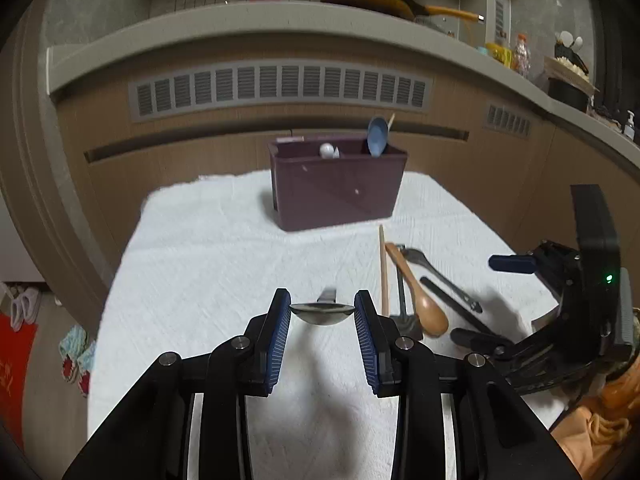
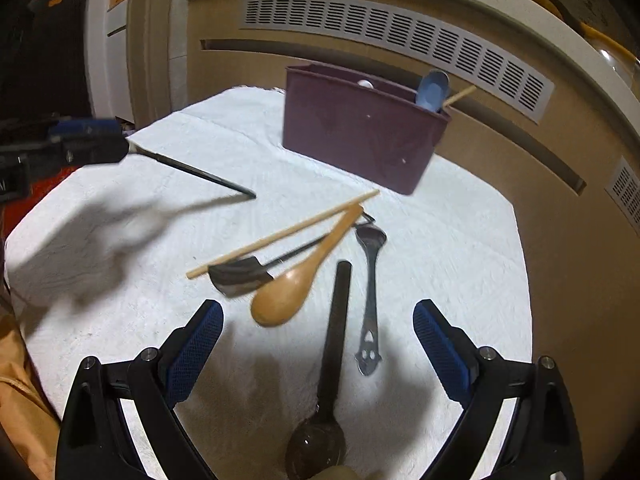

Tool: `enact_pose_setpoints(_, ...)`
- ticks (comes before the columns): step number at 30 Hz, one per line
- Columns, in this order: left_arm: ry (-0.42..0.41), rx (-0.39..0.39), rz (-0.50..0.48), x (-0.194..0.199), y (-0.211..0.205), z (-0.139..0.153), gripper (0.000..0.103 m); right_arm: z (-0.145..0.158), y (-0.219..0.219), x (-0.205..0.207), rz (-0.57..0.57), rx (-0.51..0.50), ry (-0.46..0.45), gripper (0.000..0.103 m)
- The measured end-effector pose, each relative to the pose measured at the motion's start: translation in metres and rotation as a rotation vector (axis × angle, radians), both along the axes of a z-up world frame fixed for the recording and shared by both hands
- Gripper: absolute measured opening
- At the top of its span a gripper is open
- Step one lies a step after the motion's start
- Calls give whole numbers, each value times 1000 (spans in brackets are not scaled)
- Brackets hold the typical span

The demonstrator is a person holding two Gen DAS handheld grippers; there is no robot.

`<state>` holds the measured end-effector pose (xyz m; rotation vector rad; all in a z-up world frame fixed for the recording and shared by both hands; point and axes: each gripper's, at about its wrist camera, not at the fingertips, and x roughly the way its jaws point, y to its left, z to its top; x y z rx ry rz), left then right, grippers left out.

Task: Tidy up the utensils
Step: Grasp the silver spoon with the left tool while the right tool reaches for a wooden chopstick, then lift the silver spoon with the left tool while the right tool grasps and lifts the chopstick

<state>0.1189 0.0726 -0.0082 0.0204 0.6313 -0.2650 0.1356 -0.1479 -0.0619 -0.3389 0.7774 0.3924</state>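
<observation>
My left gripper is shut on a metal spoon, gripping its bowl above the white cloth; in the right wrist view the spoon's dark handle sticks out from it. A maroon utensil box stands at the far side and holds a blue spoon, a white utensil and a chopstick. My right gripper is open above a pile: a wooden spoon, a chopstick, a small dark spatula, a black ladle and a metal fork.
A white cloth covers the table. Behind the box stands a wooden wall with vent grilles and a shelf of clutter above. The table edges drop off at the left and right.
</observation>
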Motion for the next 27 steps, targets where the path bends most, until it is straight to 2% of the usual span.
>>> enact_pose_setpoints(2,-20,-2,8,-2,4,6,34,4,4,5,16,-3,-15,75)
enact_pose_setpoints(4,-38,-9,15,-1,7,12,34,6,7,26,0,8,41,24)
enact_pose_setpoints(5,-46,-14,17,-1,9,14,34,5,6,39,-19,28,80,19)
enact_pose_setpoints(12,-87,-56,6,-1,19,25,34,-5,2,123,-211,194,261,10)
enact_pose_setpoints(16,-89,-80,4,-2,27,23,34,-18,17,137,-228,234,377,9)
enact_pose_setpoints(18,-90,-90,5,-2,31,22,34,-24,25,138,-270,196,398,9)
enact_pose_setpoints(21,-91,-107,8,-1,37,21,34,-29,26,141,-342,193,412,10)
enact_pose_setpoints(25,-90,-126,13,-1,41,18,34,-32,30,151,-399,178,400,12)
enact_pose_setpoints(27,-88,-132,17,-2,42,17,34,-32,38,156,-401,133,365,12)
